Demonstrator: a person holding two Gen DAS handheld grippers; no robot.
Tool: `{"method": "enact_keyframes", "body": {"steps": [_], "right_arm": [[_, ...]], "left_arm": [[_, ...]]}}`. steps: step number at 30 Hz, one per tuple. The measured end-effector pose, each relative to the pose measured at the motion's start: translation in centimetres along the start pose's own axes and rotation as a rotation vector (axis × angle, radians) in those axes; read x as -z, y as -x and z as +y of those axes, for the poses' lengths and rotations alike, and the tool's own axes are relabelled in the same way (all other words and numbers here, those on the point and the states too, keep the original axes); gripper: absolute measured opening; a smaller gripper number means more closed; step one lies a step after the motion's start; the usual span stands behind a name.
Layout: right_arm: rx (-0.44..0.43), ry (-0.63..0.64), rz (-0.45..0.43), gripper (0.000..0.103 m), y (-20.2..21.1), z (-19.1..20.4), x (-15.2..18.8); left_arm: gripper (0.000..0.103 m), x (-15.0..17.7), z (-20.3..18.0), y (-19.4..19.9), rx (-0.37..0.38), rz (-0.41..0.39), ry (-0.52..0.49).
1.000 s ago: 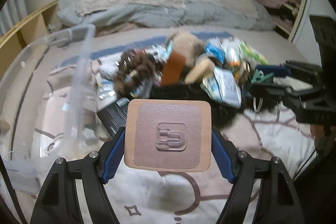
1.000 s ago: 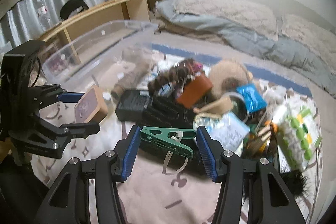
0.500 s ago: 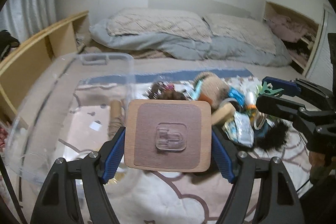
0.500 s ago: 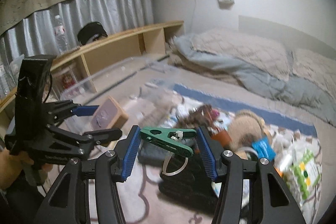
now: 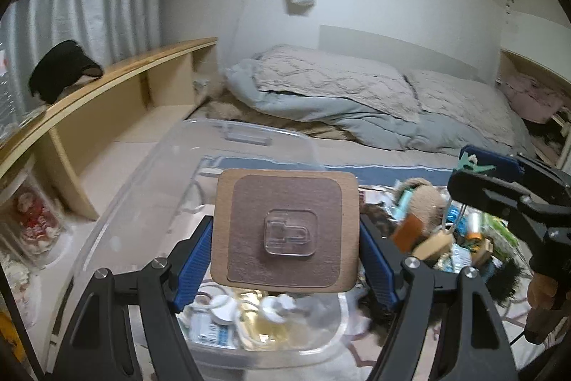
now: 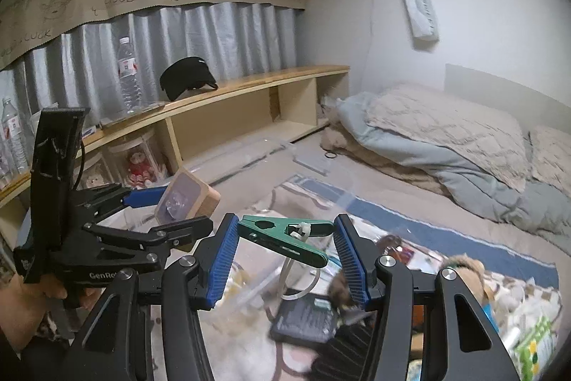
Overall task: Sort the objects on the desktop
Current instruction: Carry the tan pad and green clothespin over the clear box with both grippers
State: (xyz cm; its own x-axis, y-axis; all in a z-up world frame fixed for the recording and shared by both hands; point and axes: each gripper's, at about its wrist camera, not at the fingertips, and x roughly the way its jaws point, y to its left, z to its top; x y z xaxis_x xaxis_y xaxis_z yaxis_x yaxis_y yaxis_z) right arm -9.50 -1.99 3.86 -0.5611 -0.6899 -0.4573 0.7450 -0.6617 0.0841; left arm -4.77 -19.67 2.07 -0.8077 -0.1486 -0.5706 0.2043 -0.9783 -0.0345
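Observation:
My left gripper is shut on a square wooden block with a brown pad and a clear plastic hook on its face. It holds the block above the clear plastic bin; the block also shows in the right wrist view. My right gripper is shut on a green plastic clip with a white loop hanging from it, raised over the bed beside the bin. That clip also shows in the left wrist view. A pile of mixed objects lies on the bed to the right.
The bin holds small packets and white items at its near end. A wooden shelf with a black cap and water bottles runs along the left. Pillows and a grey duvet lie at the back. A black device lies below the right gripper.
Both grippers have risen and swung left from the pile toward the bin, each keeping its object. The left gripper now hangs over the bin's near end.

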Motion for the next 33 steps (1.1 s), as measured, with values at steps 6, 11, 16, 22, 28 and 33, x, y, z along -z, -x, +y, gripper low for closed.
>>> {"method": "enact_keyframes", "body": {"steps": [6,11,16,22,28,33], "right_arm": [[-0.074,-0.013,0.03,0.055,-4.1,1.4,-1.4],[-0.112,-0.022,0.081,0.055,-7.7,2.4,-1.7],[-0.129,-0.068,0.153,0.055,-10.9,2.5,-0.8],[-0.134,-0.076,0.236,0.055,-13.9,3.3,1.1],[-0.153,-0.099,0.259,0.083,-15.2,3.6,1.8],[-0.157,-0.059,0.228,0.083,-14.8,3.9,1.8]], "left_arm": [[0.077,0.3,3.6,-1.0,-0.064,0.003,0.059],[0.077,0.4,6.0,-1.6,-0.108,0.008,0.11],[0.077,0.7,7.9,-2.0,-0.131,0.012,0.139],[0.077,1.3,9.2,-2.5,-0.146,0.028,0.151],[0.077,1.7,9.3,-3.1,-0.142,0.045,0.143],[0.077,1.6,9.3,-3.3,-0.141,0.051,0.141]]}}
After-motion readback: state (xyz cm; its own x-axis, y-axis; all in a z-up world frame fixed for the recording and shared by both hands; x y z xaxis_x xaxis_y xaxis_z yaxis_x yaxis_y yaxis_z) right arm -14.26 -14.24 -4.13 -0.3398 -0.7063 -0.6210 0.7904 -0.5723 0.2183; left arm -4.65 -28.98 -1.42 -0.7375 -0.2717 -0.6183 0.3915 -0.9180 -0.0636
